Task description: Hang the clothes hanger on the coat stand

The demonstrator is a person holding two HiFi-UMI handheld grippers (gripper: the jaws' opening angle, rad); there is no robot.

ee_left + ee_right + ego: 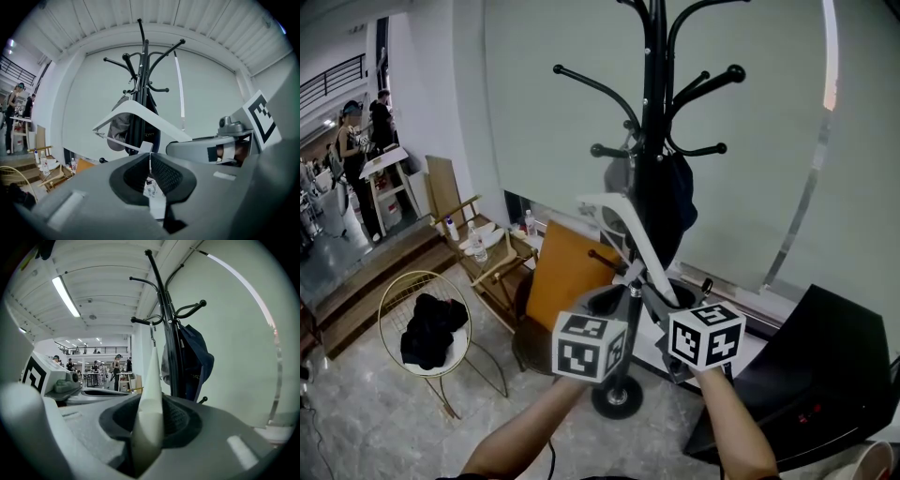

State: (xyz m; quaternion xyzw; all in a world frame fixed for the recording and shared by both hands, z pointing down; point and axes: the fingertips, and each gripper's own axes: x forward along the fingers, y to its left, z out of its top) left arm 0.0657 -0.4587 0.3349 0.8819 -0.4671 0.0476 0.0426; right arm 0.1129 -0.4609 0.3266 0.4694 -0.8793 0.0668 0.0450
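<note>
Step in hand: seating the hook, by my read. I had the clothes hanger [159, 119] up against the coat stand [653, 94], low on the pole and at about 7 o'clock from its middle in the head view.

Tools:
- The left gripper [150, 158] was pinched nearly flat on the hanger's thin lower bar.
- The right gripper [149, 404] had its jaws parted to a middling gap. The white shoulder end stood between them, and I saw no clear squeeze on it.

Where it sat: in the right gripper view the wire hook [152, 333] stood right at the tip of a lower peg [140, 320]. I couldn't tell whether it was over the peg or only touching it. Dark hanging cloth [194, 362] hung from the stand, just at 3 o'clock of the hanger.

Orientation:
- The hook pointed up, at 12 o'clock.
- In the head view the long axis ran slanted, from the near shoulder at 5 o'clock by the grippers up to the far shoulder at 11 o'clock.
- So it was tilted, not level.

Next move, as I judged it:
- Confirm the hook is over the peg.
- Ease the near end down on the left grip until the hanger carries its own weight.
- Then let go on the left and back both tools out toward 6 o'clock, without dragging the shoulder.
</note>
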